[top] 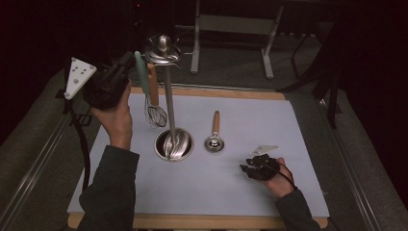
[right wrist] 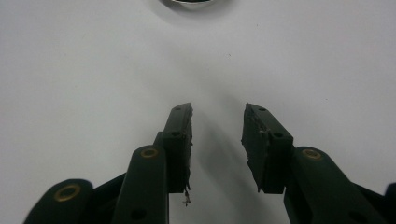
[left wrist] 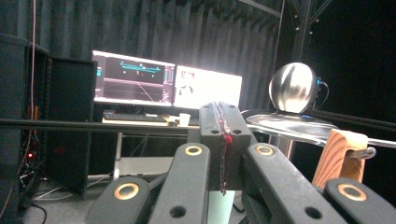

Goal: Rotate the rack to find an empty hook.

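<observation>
A steel utensil stand [top: 169, 96] rises from a round base [top: 174, 144] on the pale mat, topped by a ball knob [top: 163, 43]. A whisk [top: 156, 115] with a wooden handle [top: 153, 84] and a mint-handled utensil [top: 141, 72] hang at its left side. My left gripper [top: 131, 62] is raised beside them, level with the stand's top. In the left gripper view its jaws [left wrist: 223, 121] are shut, the knob [left wrist: 293, 87] and wooden handle [left wrist: 338, 158] are at the right, and mint colour shows just below the pads. My right gripper [top: 245, 169] rests low over the mat, open and empty [right wrist: 217, 112].
A small steel ladle [top: 214, 143] with a wooden handle lies on the mat [top: 269, 120] right of the stand's base. A steel rim [right wrist: 196, 2] shows ahead of the right jaws. The wooden table edge [top: 202, 221] runs along the front. Monitors [left wrist: 166, 86] glow beyond the table.
</observation>
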A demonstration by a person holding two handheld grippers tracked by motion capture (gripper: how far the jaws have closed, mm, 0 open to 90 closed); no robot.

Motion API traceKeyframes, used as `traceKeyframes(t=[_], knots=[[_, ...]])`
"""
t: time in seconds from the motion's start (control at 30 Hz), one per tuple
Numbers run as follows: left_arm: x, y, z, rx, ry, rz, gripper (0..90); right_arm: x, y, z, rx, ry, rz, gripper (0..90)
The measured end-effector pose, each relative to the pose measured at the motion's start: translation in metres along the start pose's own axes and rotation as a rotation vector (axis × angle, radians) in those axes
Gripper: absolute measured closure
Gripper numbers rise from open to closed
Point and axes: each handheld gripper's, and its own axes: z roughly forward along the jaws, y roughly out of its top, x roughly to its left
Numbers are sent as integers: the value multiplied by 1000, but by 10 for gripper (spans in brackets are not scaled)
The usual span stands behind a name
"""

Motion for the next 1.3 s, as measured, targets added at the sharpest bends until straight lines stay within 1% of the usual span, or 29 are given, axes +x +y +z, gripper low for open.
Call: traceKeyframes(t=[0.3,0.53,0.77,1.07,1.3], knots=[[2,2,7,16,17,6,900,0,0,0,0,0,1,629],[3,3,10,23,20,10,900,-2,-1,-2,-7,-2,8,629],[4,4,11,28,20,13,900,-2,0,-1,-4,2,3,628],[4,6,6,20,7,16,900,-2,-1,-1,-5,4,7,628],[9,2,-7,21,6,21,900,-2,-1,-2,-5,3,7,628]])
